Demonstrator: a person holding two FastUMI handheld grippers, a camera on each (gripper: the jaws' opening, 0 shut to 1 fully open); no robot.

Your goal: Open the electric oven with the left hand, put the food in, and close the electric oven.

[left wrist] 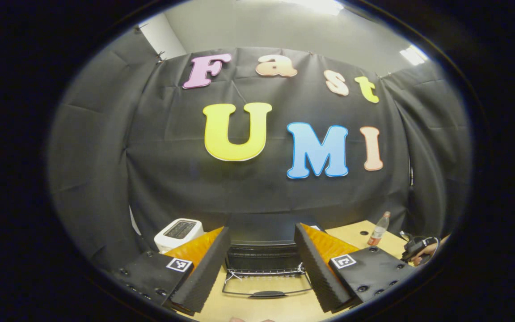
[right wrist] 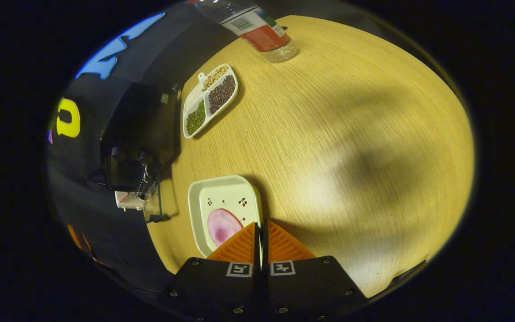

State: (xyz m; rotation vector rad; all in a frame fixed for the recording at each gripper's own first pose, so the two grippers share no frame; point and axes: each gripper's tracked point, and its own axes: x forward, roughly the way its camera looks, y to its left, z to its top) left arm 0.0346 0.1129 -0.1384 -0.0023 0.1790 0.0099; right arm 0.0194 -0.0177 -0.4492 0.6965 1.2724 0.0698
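Observation:
My left gripper (left wrist: pixel 262 230) is open and holds nothing. It points at the black electric oven (left wrist: pixel 262 257), which stands straight ahead on the table. The oven door (left wrist: pixel 268 293) lies folded down toward me, handle nearest, and a wire rack shows inside. In the right gripper view, a white square plate (right wrist: pixel 224 201) carries a round pink piece of food (right wrist: pixel 221 226). My right gripper (right wrist: pixel 259 226) is shut on that plate's right rim. The oven (right wrist: pixel 134 134) stands to the plate's left, with its door down.
A white toaster (left wrist: pixel 178 230) stands left of the oven. A divided dish of beans (right wrist: pixel 210 100) lies beyond the plate, and a plastic bottle (right wrist: pixel 262 31) stands farther back. The hand on the other gripper (left wrist: pixel 420 248) is at the far right. The wooden table (right wrist: pixel 351 134) is bare to the right.

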